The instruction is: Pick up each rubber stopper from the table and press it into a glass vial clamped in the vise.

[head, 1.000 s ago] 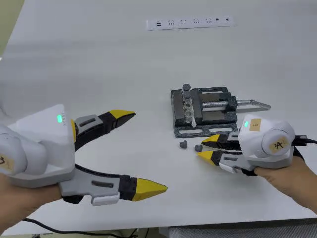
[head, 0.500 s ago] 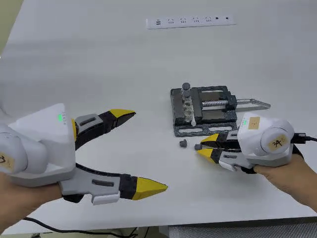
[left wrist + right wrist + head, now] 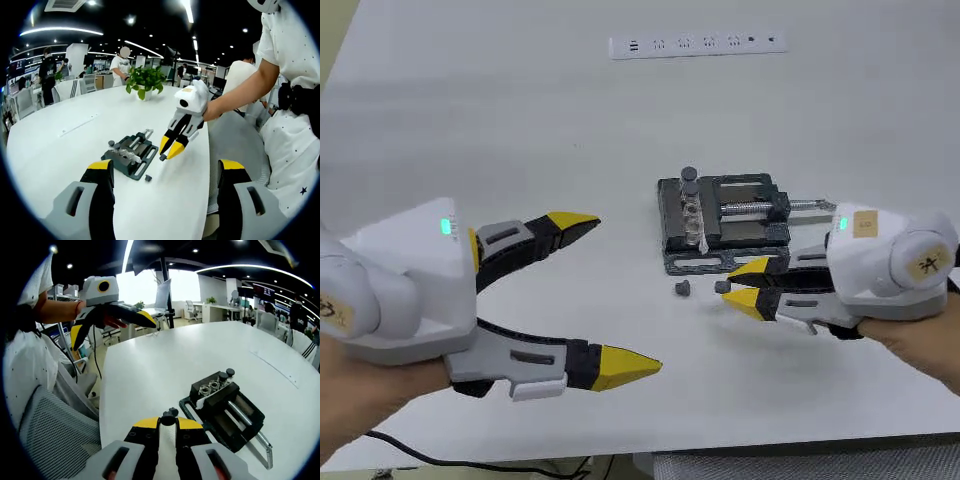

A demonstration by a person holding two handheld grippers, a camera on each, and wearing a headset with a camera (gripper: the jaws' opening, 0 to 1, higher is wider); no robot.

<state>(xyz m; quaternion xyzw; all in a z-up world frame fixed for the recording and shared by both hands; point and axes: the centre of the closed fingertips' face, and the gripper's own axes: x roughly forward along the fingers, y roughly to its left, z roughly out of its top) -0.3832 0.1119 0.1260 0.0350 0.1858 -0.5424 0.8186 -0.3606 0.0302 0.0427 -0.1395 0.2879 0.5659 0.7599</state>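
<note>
A black vise [image 3: 740,222] [image 3: 227,407] [image 3: 131,152] clamps a row of clear glass vials [image 3: 692,215] [image 3: 209,386]; the far ones carry grey stoppers [image 3: 689,176] [image 3: 226,373]. My right gripper [image 3: 742,284] [image 3: 167,421] [image 3: 172,147] is shut on a small grey rubber stopper [image 3: 722,287] [image 3: 168,415], held just above the table in front of the vise. A second loose stopper [image 3: 682,289] [image 3: 148,177] lies on the table to its left. My left gripper [image 3: 605,292] [image 3: 164,165] [image 3: 135,315] hovers wide open at the near left, holding nothing.
A white power strip [image 3: 698,45] lies at the table's far edge. The vise handle [image 3: 810,205] sticks out to the right. A potted plant [image 3: 145,80] stands at the table's far end, with people beyond. A mesh chair [image 3: 50,440] stands by the near edge.
My right gripper's jaws have shut on the stopper that lay between them and raised it slightly off the table. The left gripper has stayed put.
</note>
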